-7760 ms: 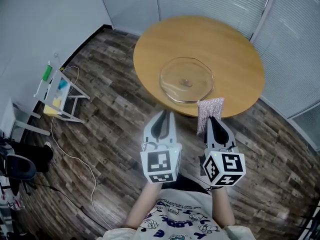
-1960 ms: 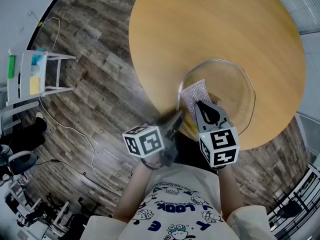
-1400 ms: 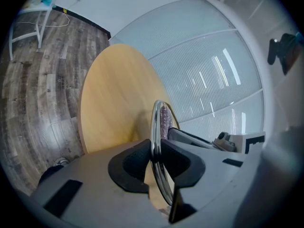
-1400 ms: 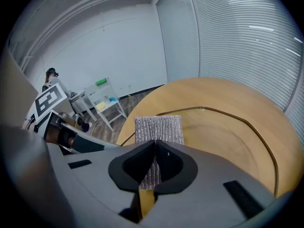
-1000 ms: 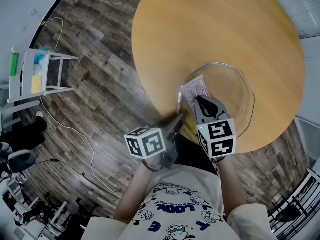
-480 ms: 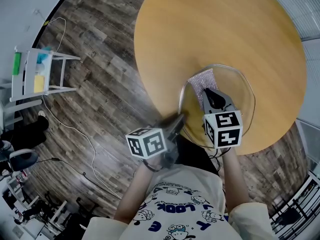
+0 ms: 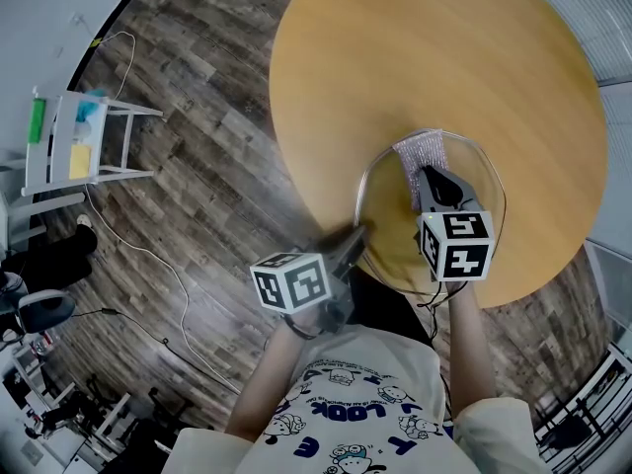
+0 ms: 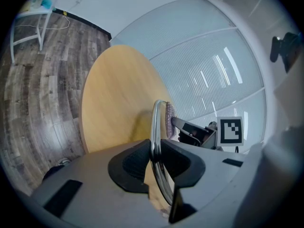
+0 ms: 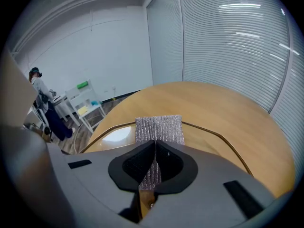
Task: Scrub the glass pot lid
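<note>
Nearest us, our left gripper pinches the rim of the glass pot lid, steadying it at the near edge of the round table. Beyond, our right gripper is closed on the silver scrub cloth, which lies on the glass. We judge that scrubbing is underway; next we need an even-pressured sweep across the far glass.

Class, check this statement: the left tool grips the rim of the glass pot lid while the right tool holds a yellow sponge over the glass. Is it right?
Not quite. The right tool holds a silvery mesh scouring cloth, not a yellow sponge; the right gripper view shows it. The rest stands: the left tool grips the rim of the glass pot lid.
</note>
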Available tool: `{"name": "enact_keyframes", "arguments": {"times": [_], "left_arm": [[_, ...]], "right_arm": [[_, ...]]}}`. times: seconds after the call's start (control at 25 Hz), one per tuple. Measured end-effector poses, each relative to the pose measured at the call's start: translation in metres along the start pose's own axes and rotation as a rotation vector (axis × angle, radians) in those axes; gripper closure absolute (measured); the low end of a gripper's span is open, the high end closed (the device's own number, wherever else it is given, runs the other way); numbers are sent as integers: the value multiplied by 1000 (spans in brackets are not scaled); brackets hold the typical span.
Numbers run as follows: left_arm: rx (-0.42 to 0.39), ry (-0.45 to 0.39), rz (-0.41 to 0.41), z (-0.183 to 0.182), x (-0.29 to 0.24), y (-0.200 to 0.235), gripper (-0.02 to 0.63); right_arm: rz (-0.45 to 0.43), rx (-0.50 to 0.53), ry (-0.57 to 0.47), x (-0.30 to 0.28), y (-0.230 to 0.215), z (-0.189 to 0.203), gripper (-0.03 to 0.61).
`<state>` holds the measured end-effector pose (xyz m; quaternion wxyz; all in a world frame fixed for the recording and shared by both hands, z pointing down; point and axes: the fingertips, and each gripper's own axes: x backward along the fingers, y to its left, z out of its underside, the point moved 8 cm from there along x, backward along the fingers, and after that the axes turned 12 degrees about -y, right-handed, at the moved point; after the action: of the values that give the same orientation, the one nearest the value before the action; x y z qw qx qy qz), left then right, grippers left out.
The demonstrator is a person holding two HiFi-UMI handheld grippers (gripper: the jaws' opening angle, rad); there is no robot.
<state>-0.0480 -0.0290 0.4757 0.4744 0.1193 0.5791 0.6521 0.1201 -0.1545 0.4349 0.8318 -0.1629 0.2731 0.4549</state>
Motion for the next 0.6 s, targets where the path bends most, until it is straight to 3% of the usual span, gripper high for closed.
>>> {"name": "enact_keyframes", "arguments": {"times": [0.6], "left_arm": [[10, -1, -2, 0, 0, 2, 537]], "right_arm": [[132, -37, 6, 7, -40, 5, 548]]}}
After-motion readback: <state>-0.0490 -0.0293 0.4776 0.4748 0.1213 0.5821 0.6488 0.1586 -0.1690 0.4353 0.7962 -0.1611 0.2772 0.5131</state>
